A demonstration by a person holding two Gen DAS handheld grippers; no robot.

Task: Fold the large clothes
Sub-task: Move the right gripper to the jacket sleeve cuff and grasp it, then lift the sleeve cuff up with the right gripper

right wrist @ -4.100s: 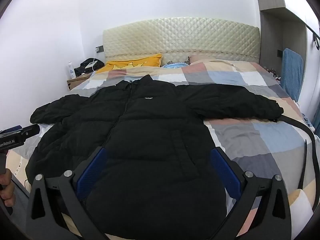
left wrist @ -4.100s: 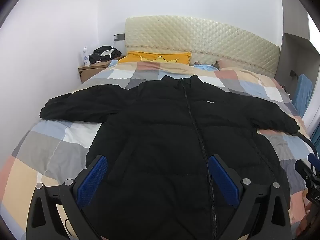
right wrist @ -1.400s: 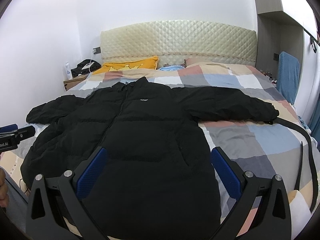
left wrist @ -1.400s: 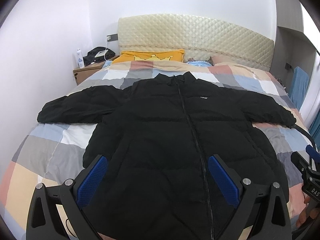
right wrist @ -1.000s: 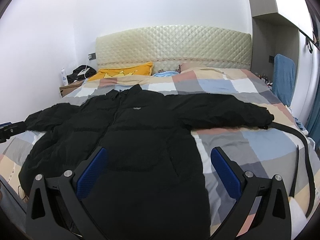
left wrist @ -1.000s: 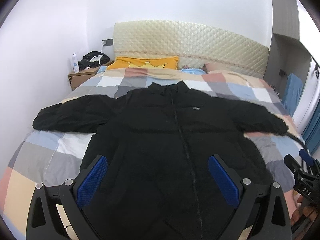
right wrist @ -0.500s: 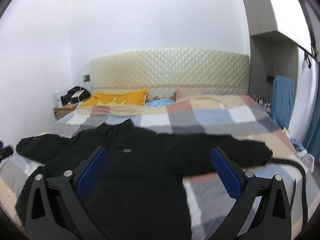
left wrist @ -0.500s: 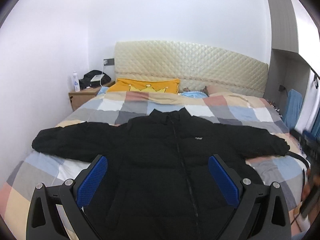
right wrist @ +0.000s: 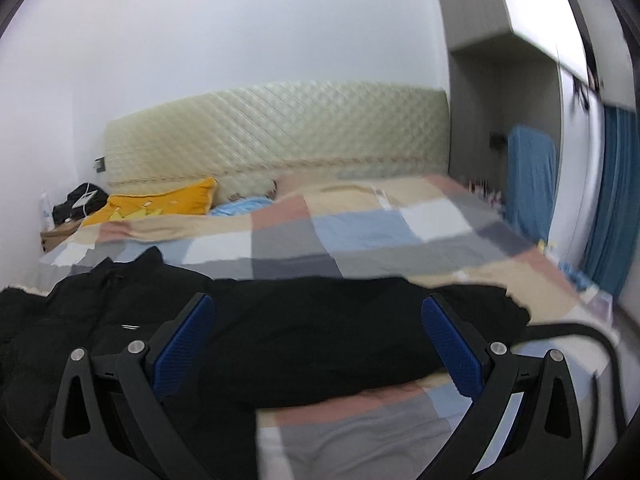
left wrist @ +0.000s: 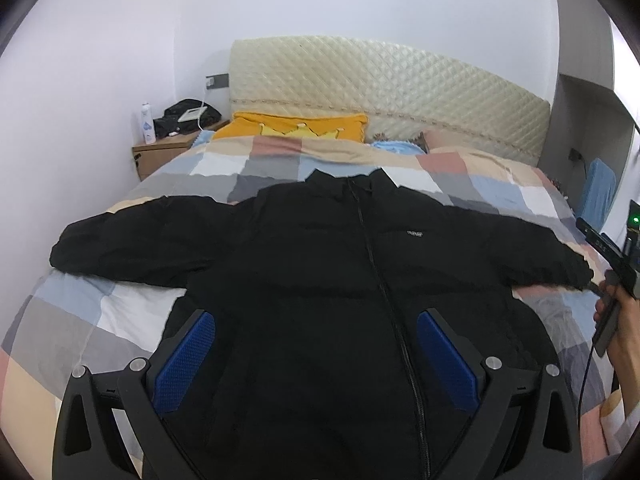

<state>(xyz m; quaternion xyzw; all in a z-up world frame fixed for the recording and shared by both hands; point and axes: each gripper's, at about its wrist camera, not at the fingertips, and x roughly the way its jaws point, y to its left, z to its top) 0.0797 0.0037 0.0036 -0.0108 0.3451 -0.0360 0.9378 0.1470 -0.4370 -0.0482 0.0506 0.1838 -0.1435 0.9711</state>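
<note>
Right tool (right wrist: 318,344) swinging toward right sleeve (right wrist: 360,320), spread, gripping nothing. Left tool (left wrist: 316,356) hovering spread over jacket (left wrist: 320,280), lying flat, zipped, on bed (left wrist: 68,328). Folding not yet starting.

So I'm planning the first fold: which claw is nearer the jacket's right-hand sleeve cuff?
Right. The right claw points over that sleeve cuff; the left claw faces the jacket's middle.

Black-framed left hand-held gripper (left wrist: 316,354), blue textured pads (left wrist: 185,361), silver screws; bare-skinned right hand (left wrist: 625,334)
</note>
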